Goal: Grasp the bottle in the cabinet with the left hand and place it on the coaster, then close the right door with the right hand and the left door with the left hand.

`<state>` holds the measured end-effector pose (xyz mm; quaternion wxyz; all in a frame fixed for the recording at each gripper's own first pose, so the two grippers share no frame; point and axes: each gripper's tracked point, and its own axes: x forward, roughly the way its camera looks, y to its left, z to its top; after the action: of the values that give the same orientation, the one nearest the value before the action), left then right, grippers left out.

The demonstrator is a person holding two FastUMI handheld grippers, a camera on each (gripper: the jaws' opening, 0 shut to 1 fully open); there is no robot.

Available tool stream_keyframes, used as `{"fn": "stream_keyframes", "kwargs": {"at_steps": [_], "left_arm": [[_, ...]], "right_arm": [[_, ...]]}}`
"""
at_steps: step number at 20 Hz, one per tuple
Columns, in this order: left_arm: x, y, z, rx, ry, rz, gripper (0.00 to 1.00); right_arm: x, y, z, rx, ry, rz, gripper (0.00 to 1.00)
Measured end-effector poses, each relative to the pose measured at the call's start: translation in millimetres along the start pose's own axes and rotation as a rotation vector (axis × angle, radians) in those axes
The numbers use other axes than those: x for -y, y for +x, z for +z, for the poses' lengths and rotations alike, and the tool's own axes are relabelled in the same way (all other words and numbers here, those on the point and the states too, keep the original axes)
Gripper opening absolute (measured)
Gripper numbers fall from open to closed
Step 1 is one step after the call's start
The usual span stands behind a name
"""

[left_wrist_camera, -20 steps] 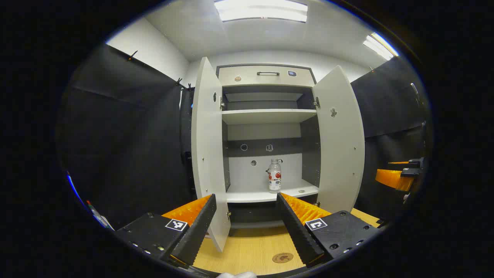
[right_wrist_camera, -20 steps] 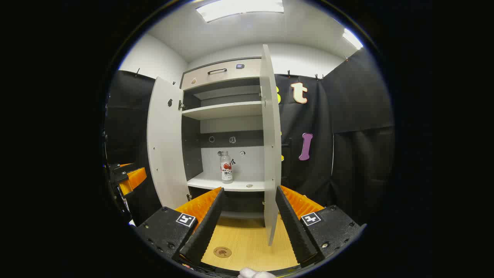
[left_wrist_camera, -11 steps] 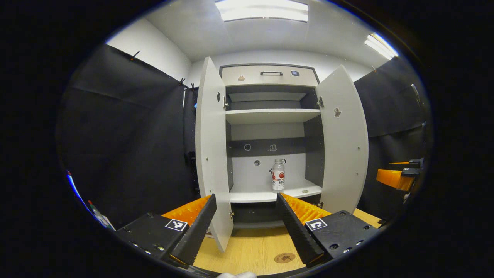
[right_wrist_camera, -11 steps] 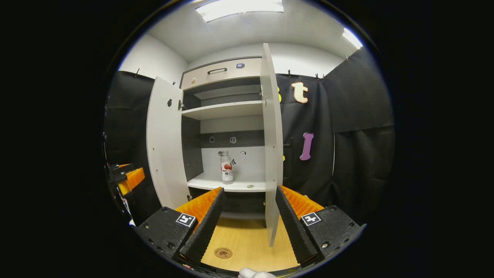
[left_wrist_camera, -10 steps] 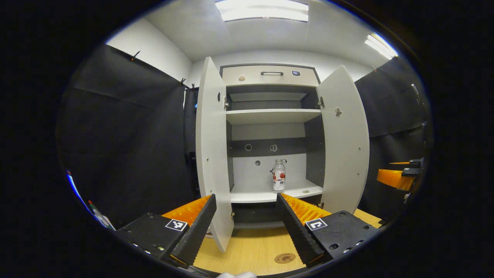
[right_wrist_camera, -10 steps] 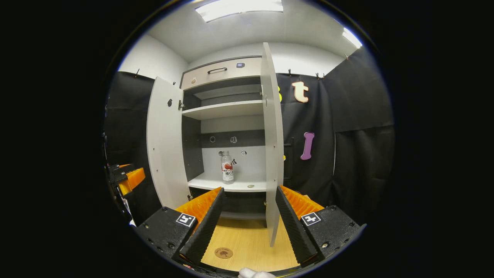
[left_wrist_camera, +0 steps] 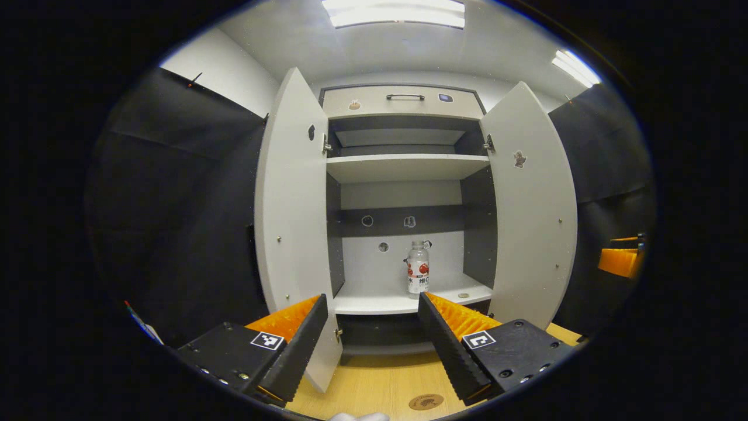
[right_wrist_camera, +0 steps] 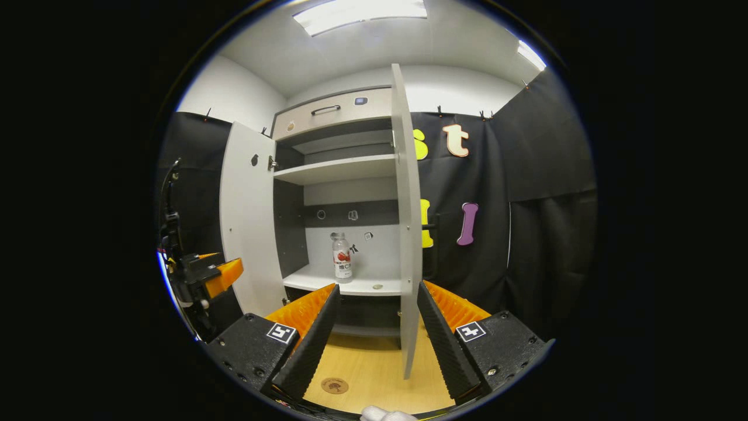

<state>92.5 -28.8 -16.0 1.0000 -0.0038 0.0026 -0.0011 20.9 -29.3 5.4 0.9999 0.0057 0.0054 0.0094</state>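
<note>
Left tool (left_wrist_camera: 371,304) nearer the cabinet (left_wrist_camera: 403,169), both tools' jaws apart, bottle (left_wrist_camera: 418,269) upright, cap up, on lower shelf

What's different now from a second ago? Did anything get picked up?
Nothing was picked up. The left tool moved closer to the cabinet, which now looks larger in its view; in the right gripper view it shows farther forward. Unchanged: the bottle stands on the lower shelf, both doors hang open, the coaster lies bare on the table, and both tools are open.
</note>
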Motion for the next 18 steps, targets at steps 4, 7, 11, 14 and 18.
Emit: {"fn": "stream_keyframes", "kwargs": {"at_steps": [4,7,11,14,18], "left_arm": [[26,71,-10,0.004,-0.022,-0.040,0.95],[48,128,-14,0.018,-0.020,-0.060,0.95],[81,207,-19,0.031,-0.033,-0.091,0.95],[104,254,-17,0.050,-0.003,-0.114,0.95],[115,306,-16,0.056,0.014,-0.108,0.96]], "right_arm": [[21,0,4,-0.009,-0.001,-0.040,0.82],[43,0,11,-0.002,-0.021,-0.097,0.82],[71,4,13,-0.016,-0.038,-0.171,0.82],[88,7,12,-0.036,-0.056,-0.224,0.82],[104,12,12,-0.054,-0.085,-0.259,0.82]]}}
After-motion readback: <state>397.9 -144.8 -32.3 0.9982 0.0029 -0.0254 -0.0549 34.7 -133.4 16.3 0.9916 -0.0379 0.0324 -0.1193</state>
